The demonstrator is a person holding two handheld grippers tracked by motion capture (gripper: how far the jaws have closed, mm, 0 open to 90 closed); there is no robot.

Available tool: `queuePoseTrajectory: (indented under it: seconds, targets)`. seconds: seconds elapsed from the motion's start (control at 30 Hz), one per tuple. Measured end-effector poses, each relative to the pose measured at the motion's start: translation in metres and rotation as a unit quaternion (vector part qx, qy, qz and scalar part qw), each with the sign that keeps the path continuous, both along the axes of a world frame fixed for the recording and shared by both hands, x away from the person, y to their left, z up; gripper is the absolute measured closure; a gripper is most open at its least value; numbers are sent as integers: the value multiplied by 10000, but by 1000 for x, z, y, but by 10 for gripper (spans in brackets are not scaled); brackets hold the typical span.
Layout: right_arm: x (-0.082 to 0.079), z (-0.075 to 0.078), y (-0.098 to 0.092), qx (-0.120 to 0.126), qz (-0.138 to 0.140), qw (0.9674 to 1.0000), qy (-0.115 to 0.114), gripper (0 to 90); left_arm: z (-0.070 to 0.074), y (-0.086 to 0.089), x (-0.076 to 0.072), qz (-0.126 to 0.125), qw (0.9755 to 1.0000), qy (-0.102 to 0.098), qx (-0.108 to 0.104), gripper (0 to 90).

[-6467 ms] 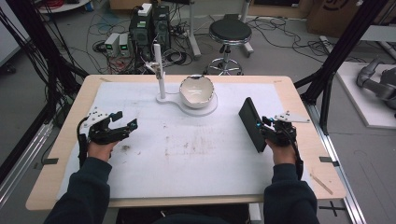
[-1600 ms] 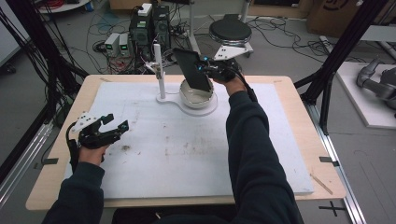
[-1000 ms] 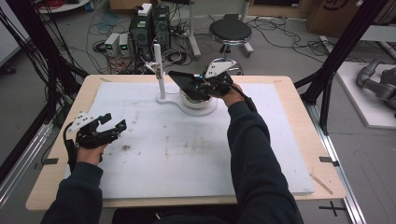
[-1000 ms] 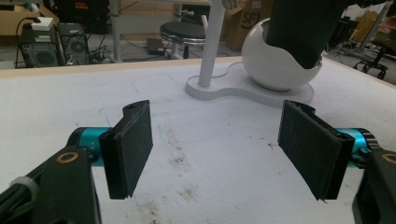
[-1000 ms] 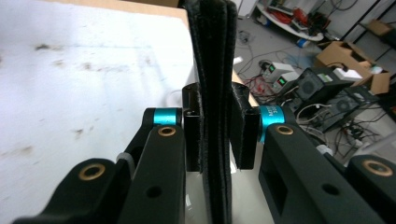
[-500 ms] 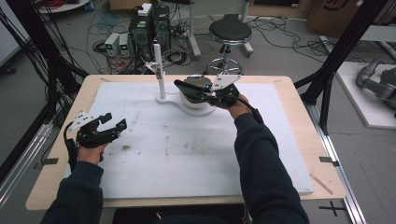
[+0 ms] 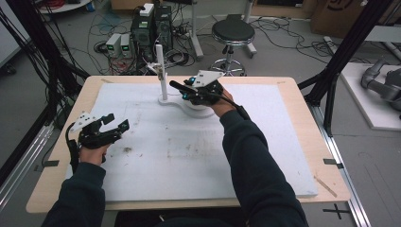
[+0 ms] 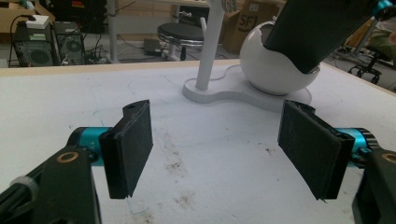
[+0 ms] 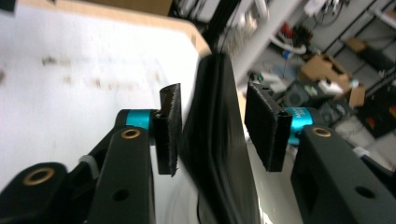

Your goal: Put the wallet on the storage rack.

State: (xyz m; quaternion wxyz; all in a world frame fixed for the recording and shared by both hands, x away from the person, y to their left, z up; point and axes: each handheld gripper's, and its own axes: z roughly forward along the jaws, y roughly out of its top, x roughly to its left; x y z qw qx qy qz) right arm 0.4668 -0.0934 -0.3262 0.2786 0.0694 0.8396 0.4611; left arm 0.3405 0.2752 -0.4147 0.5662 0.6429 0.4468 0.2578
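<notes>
A flat black slab (image 7: 177, 86) rests tilted in the white round bowl (image 8: 271, 65) of a white stand at the table's back middle. In the right gripper view the slab (image 9: 219, 116) stands edge-on between the jaws. My right gripper (image 7: 187, 93) is around it and its jaws have just been opening. One pad (image 9: 264, 123) stands clear of the slab, and the other pad (image 9: 168, 133) is close beside it. My left gripper (image 7: 116, 127) hovers low over the table's left side, open with nothing between its pads (image 8: 128, 147).
The stand has a thin white post (image 7: 161, 71) on a flat white base (image 8: 219, 91) next to the bowl. A white mat (image 7: 283, 142) with faint brown stains covers most of the wooden table. A stool and computer boxes stand beyond the far edge.
The right gripper brought the slab from the table's right side to the bowl, tipped it over toward flat, then drew back slightly to the right. The left gripper stayed put.
</notes>
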Motion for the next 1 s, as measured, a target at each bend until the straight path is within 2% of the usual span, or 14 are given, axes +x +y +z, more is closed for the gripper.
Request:
queuePoseTrajectory:
  seconds: [0.1,0.2,0.23,0.4,0.53,0.57,0.7,0.77,0.83,0.97,1.0]
  targets:
    - [0,5,8,-227,-67,9997,-103,764,0,0,0,16,10000,7,-22,262]
    - [0,11,-1,-216,-82,9997,-16,798,0,1,0,16,10000,5,-30,262]
    - [-2,13,-6,-222,-74,9997,63,801,0,1,0,16,10000,5,-25,262]
    - [-9,22,-27,-401,163,9991,7,804,1,1,-1,23,10000,-4,-6,262]
    - [-15,21,-38,-731,190,9971,-110,802,1,0,-1,13,10000,2,-1,262]
    - [-16,20,-40,-740,211,9970,-72,802,1,0,-1,11,10000,1,-10,262]
    - [-20,18,-37,-931,284,9949,-265,794,1,1,-1,23,10000,-1,0,262]
    - [-21,15,-34,-1016,327,9938,-301,758,1,1,-1,26,10000,7,-13,262]
    - [-21,11,-31,-1204,180,9918,-379,753,1,1,-1,18,10000,13,-11,262]
    - [-17,11,-31,-1109,142,9932,-329,793,1,1,-1,24,10000,-5,-31,262]
    - [-16,12,-32,-1117,95,9927,-441,797,1,1,-1,33,10000,0,-35,262]
